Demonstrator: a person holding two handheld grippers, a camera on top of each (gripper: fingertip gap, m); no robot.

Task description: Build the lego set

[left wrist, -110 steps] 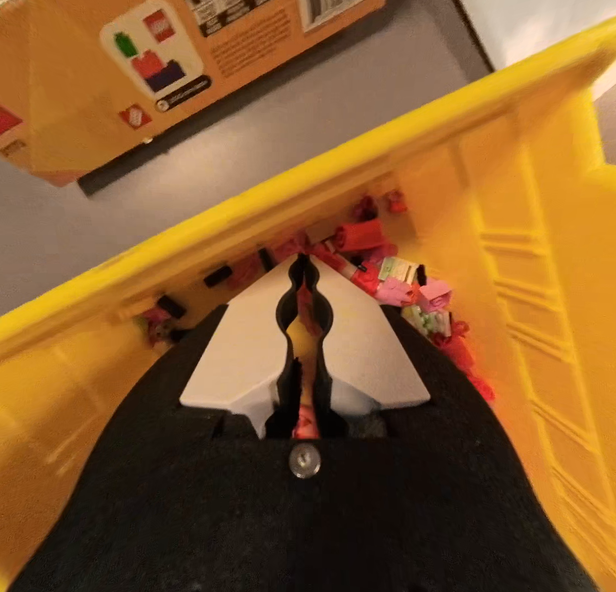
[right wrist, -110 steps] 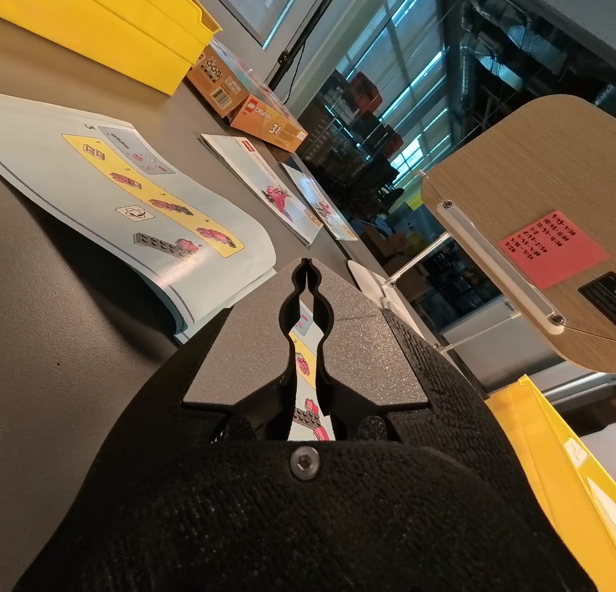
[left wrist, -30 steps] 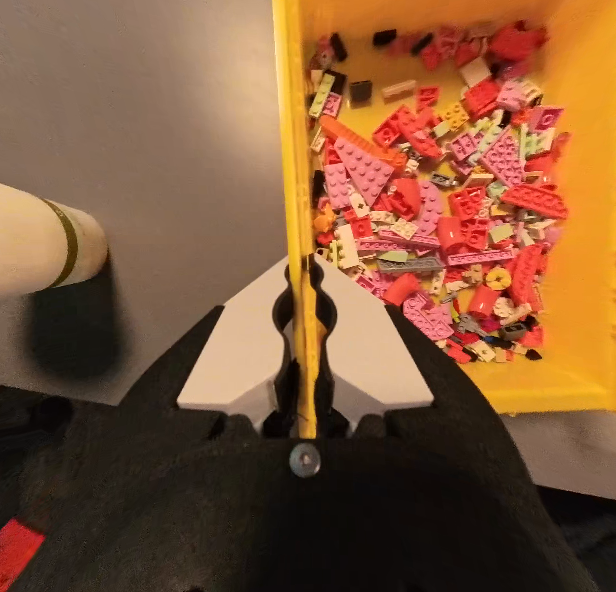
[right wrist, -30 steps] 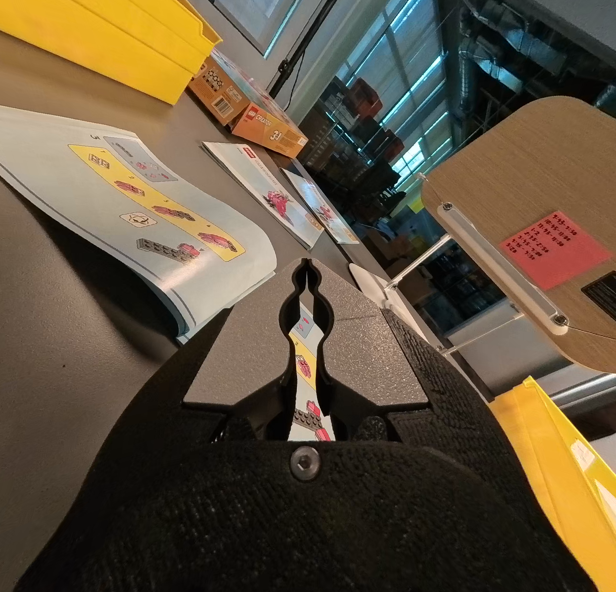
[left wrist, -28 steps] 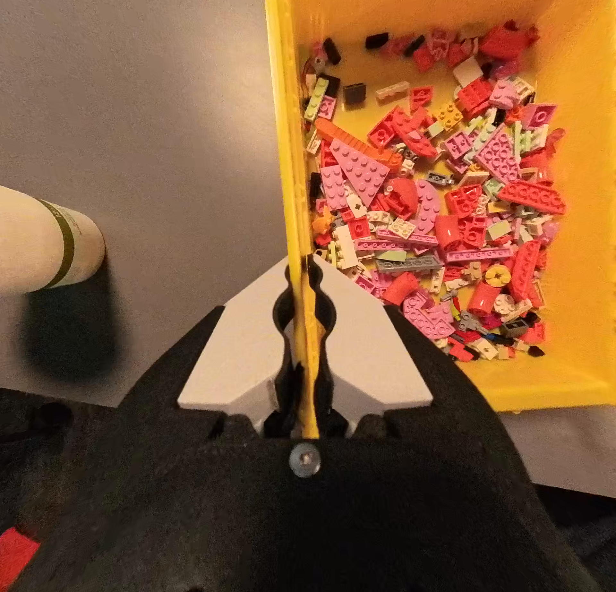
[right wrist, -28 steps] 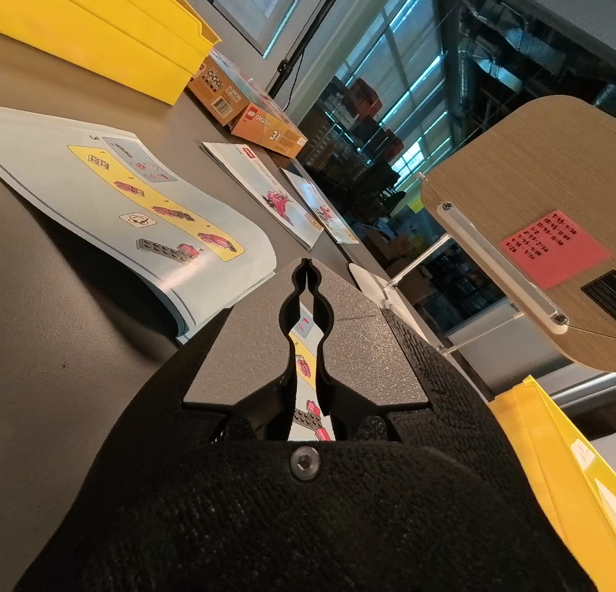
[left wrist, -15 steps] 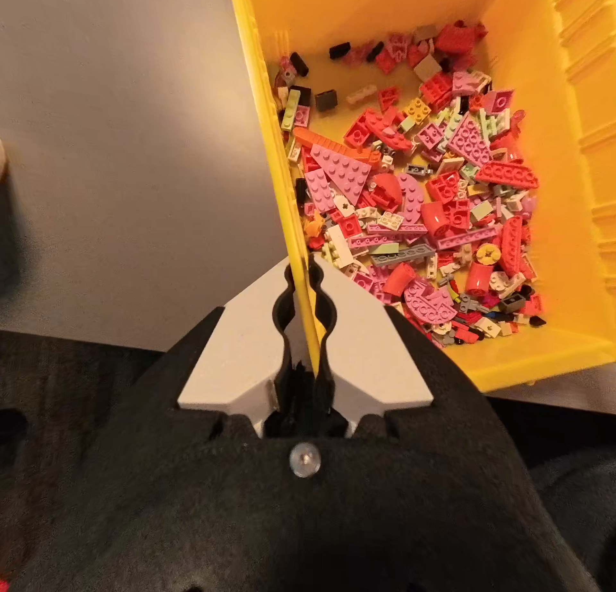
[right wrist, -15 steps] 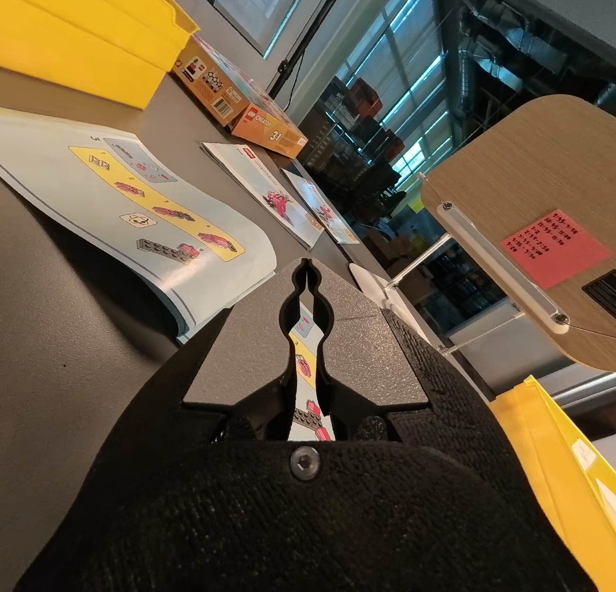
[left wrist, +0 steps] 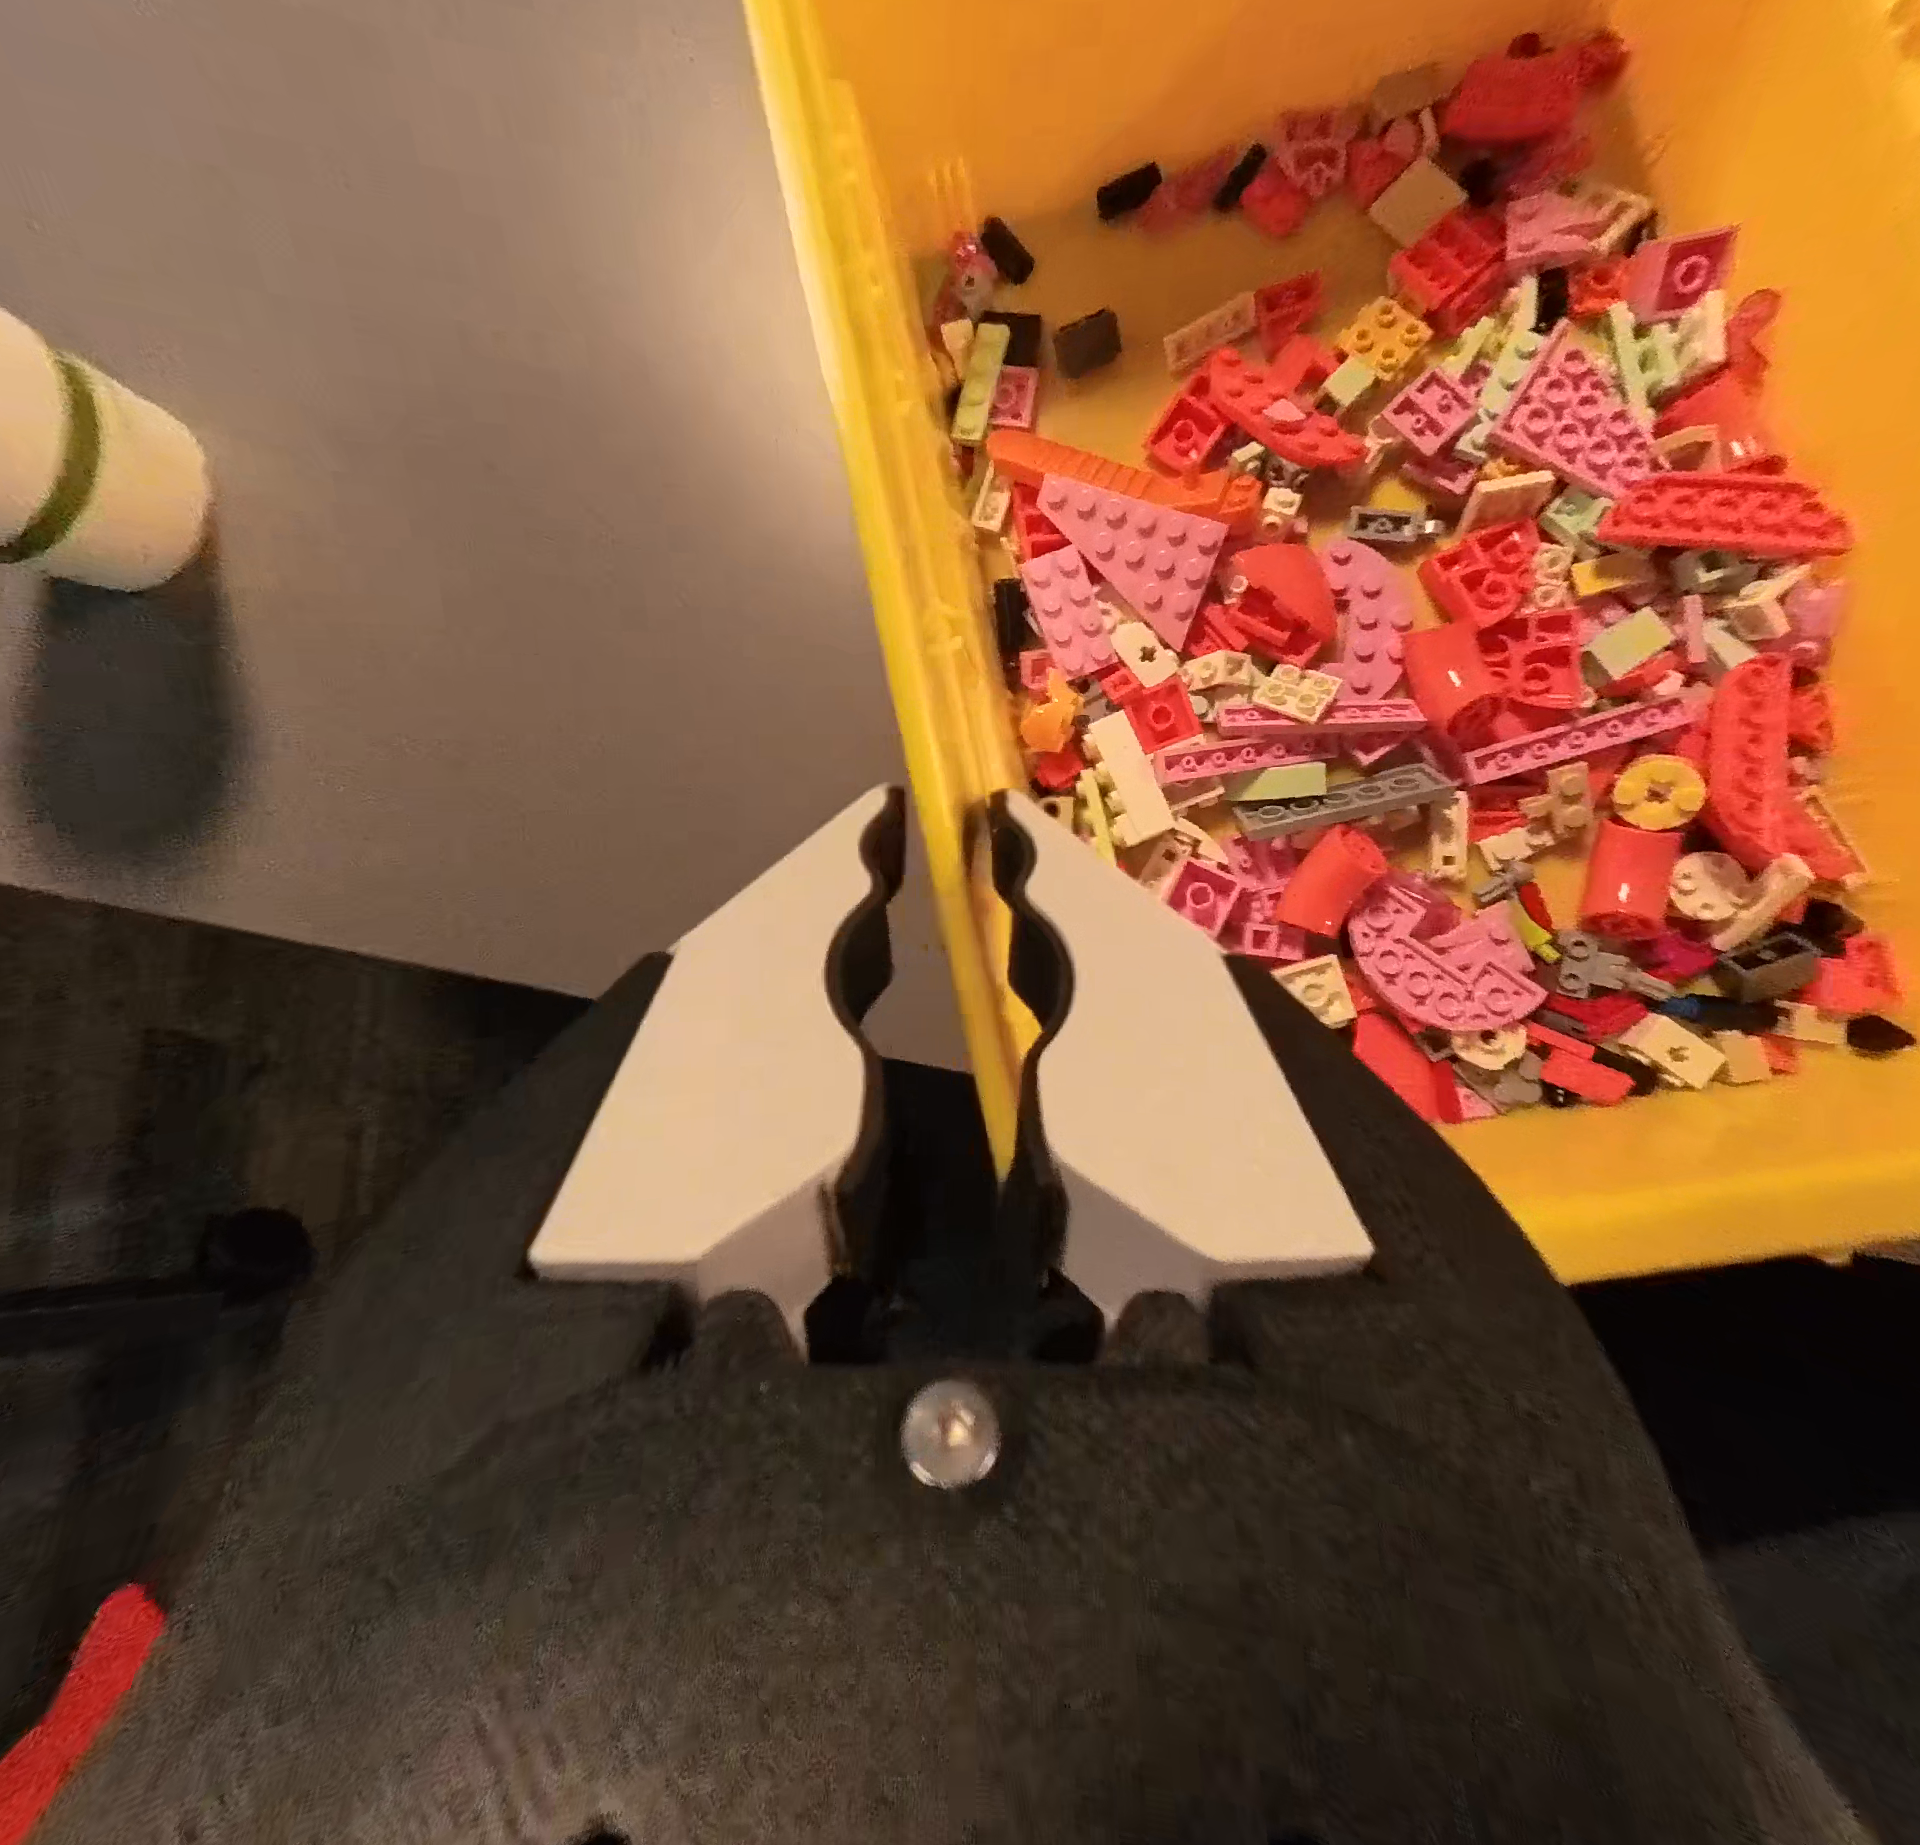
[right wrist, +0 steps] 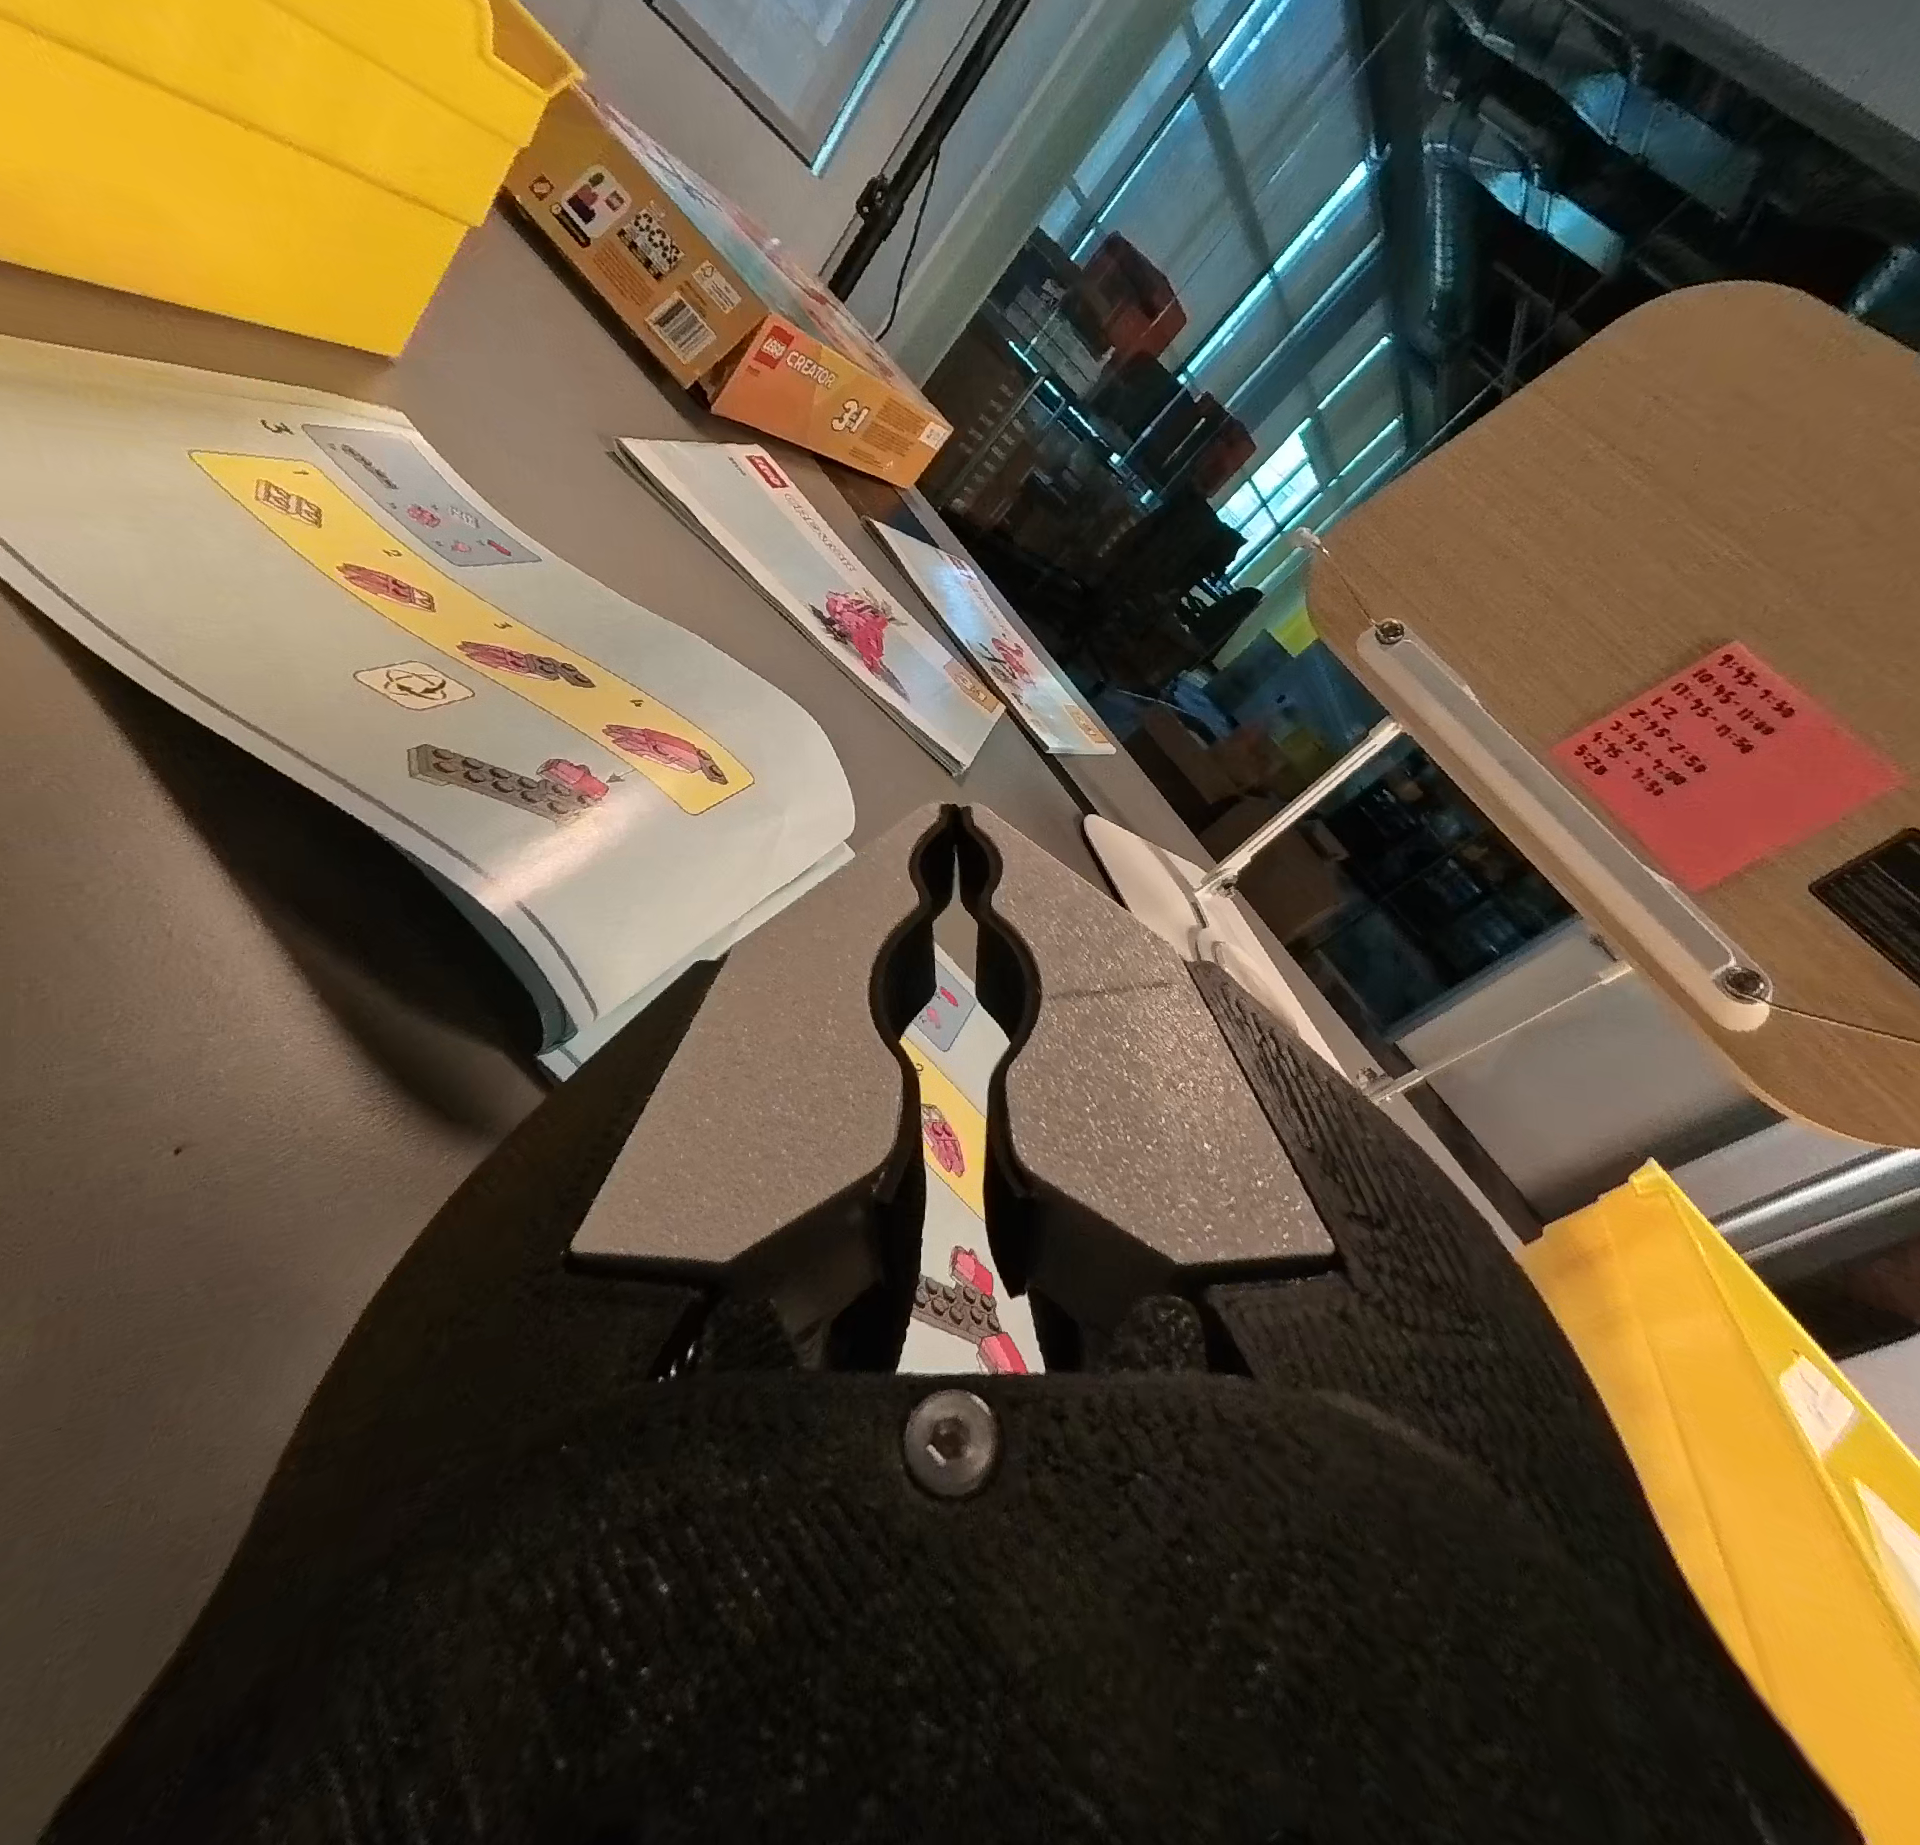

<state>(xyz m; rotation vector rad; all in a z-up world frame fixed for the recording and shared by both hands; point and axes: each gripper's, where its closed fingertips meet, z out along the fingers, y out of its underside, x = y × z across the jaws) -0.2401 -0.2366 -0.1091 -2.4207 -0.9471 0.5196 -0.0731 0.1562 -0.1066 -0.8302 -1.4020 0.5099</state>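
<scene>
A grey table (left wrist: pixel 436 361) holds everything, and big windows (right wrist: pixel 1195 185) and dark shelves show at the back of the room.

The left gripper (left wrist: pixel 943 819) has white fingers (left wrist: pixel 748 1047) that are a little apart. The side wall of a yellow bin (left wrist: pixel 883 424) stands between them. There is a gap on the left side of the wall, so the fingers are loose and not squeezing it. The wall lies close against the right finger. The bin is full of small toy bricks (left wrist: pixel 1403 652), mostly pink, red and white, with a few grey, black and orange ones. A white tube with a green band (left wrist: pixel 83 465) lies on the table to the left, well apart from the bin.

The right gripper (right wrist: pixel 958 827) has dark grey fingers (right wrist: pixel 1122 1068) pressed tip to tip, with nothing between them. It sits low over an open building booklet (right wrist: pixel 416 632) with brick pictures. Two more booklets (right wrist: pixel 831 590) lie farther back. An orange toy box (right wrist: pixel 748 330) sits behind them, next to stacked yellow bins (right wrist: pixel 229 133). Another yellow bin (right wrist: pixel 1714 1432) is at the lower right. A wooden board with a pink note (right wrist: pixel 1725 756) stands on the right.
</scene>
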